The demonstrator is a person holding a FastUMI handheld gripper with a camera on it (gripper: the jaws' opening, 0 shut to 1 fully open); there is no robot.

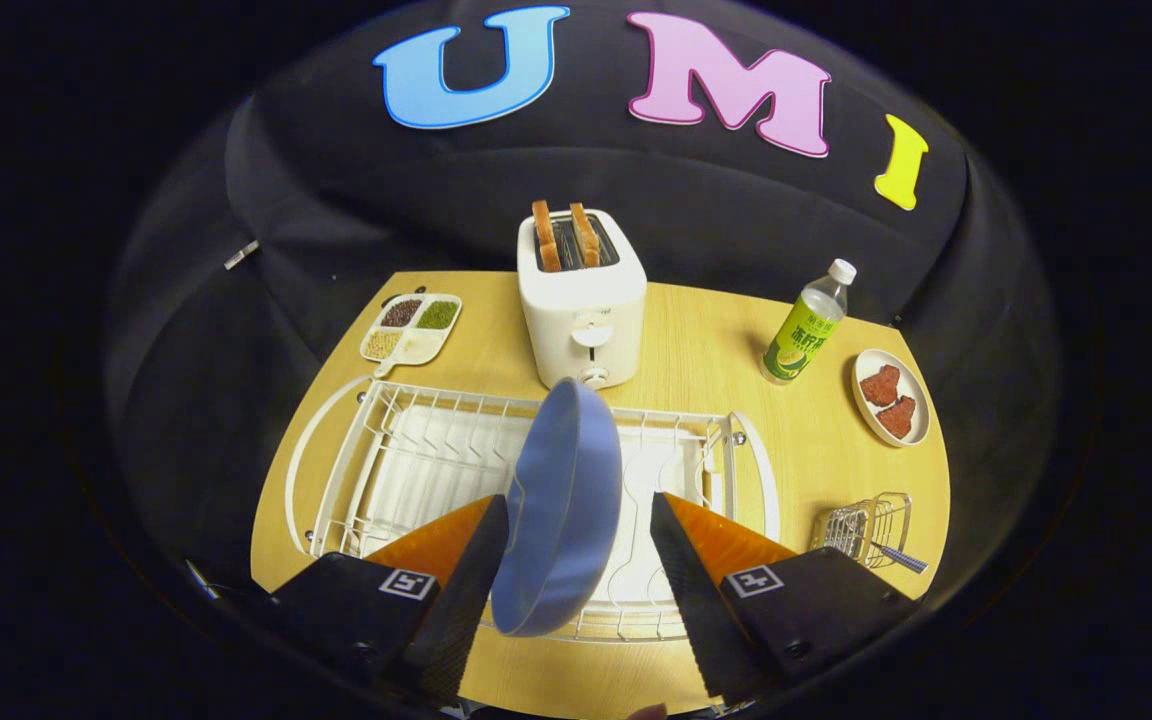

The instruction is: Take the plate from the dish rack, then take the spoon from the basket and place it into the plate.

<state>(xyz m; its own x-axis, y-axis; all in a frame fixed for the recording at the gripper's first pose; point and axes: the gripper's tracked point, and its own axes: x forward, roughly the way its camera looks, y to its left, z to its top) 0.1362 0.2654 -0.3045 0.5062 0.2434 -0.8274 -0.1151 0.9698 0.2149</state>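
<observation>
A: Where does the plate [561, 510] stand right now?

B: On edge in the white dish rack [406, 470], tilted a little, right between the fingers of the claw [568, 540]. The claw is spread wide. The left finger looks to be at the plate's rim, maybe touching it, while the right finger stands clear of it with a gap. So nothing is gripped yet.

A: And the spoon?

B: In the small wire basket [866, 525], off to the right of the rack near the tabletop [706, 340] edge. What I take to be its dark handle [901, 557] pokes out toward the right. It's too small to say more.

A: What worries you from here?

B: Mostly the pinch. The plate is thin, smooth and leaning, so if the fingers close off-centre it could pivot or slide out as it's lifted. If only the left finger pushes first, it may tip the plate over against the rack's wires.

A: Anything around it?

B: The toaster [583, 300] with its two slices sits just beyond the rack, straight ahead. Lifting the plate forward instead of upward could knock it. The rack's wires may also snag the lower rim if the pull isn't clean.

A: And later?

B: The basket is light and near the edge; a clumsy reach for the spoon could shove it off.
</observation>
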